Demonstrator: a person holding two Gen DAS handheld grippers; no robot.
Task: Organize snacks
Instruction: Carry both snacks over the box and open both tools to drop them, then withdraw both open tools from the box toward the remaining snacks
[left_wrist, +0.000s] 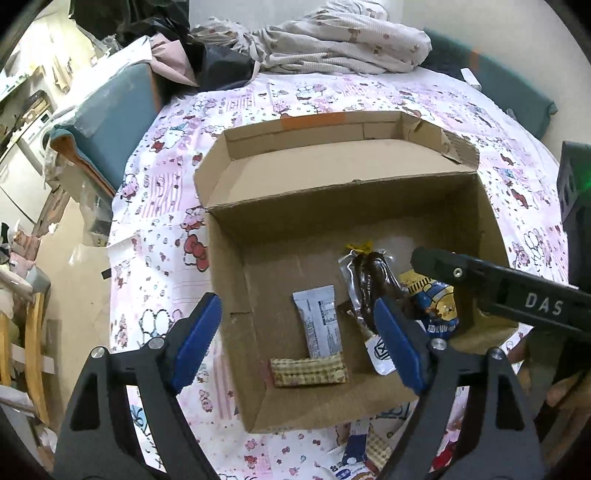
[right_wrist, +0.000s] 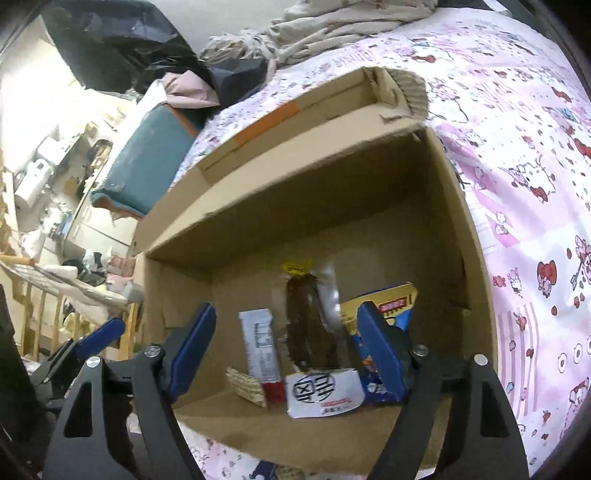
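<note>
An open cardboard box (left_wrist: 229, 258) sits on a pink cartoon-print cloth. Inside lie a grey-white snack bar (left_wrist: 319, 321), a checkered wafer pack (left_wrist: 308, 372), a clear pack with a dark brown snack (left_wrist: 369, 284) and a blue-yellow cartoon pack (left_wrist: 432, 302). My left gripper (left_wrist: 295, 343) is open and empty above the box's near-left corner. My right gripper (right_wrist: 286, 350) is open and empty, reaching into the box (right_wrist: 476, 258) over the brown snack pack (right_wrist: 312, 325), the grey bar (right_wrist: 260, 343), the wafer (right_wrist: 245, 386) and the blue pack (right_wrist: 391, 306). The right gripper's black arm (left_wrist: 517, 291) crosses the box's right side.
More snack packs (left_wrist: 364, 450) lie on the cloth in front of the box. A pile of bedding (left_wrist: 332, 44) and dark bags (left_wrist: 221, 66) sit at the far end. A teal cushion (left_wrist: 107, 122) and room clutter are off the left edge.
</note>
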